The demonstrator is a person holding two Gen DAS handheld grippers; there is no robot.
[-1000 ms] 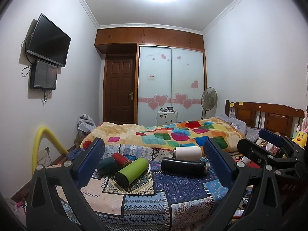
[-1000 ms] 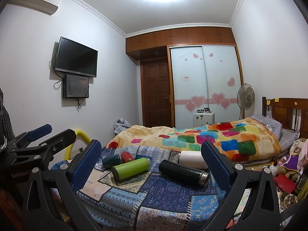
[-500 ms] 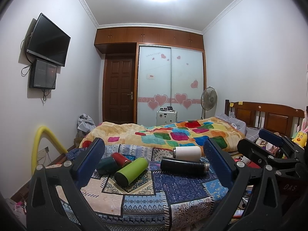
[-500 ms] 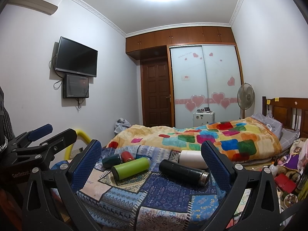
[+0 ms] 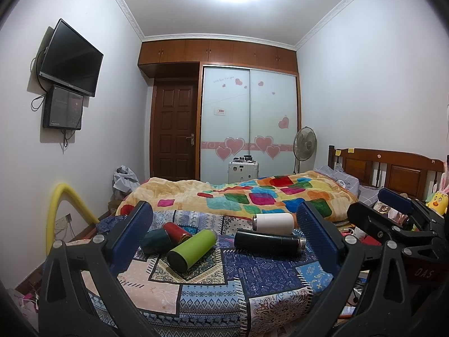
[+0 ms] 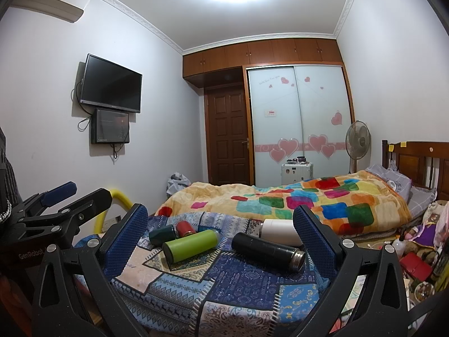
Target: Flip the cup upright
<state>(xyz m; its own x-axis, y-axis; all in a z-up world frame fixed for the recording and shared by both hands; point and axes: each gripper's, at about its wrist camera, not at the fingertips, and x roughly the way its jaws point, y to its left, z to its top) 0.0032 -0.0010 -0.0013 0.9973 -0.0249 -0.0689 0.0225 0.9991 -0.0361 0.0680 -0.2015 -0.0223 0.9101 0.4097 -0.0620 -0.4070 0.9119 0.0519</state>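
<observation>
Several cups lie on their sides on a patterned cloth [image 5: 213, 289]: a green cup [image 5: 192, 250], a black cup [image 5: 268, 243], a white cup [image 5: 272, 221], a red cup [image 5: 176, 230] and a dark teal cup [image 5: 154, 241]. My left gripper [image 5: 224, 237] is open and empty, hovering in front of them. My right gripper [image 6: 221, 237] is open and empty too, at about the same distance. In the right wrist view I see the green cup [image 6: 190, 245], black cup [image 6: 266, 248], white cup [image 6: 279, 231], red cup [image 6: 185, 228] and teal cup [image 6: 161, 233].
A bed with a colourful blanket [image 5: 252, 196] lies behind the cloth. The right gripper shows at the right edge of the left wrist view [image 5: 393, 224]; the left gripper shows at the left of the right wrist view [image 6: 56, 210]. A yellow foam tube [image 5: 60, 207] stands at the left wall. Clutter [image 6: 415, 258] lies at right.
</observation>
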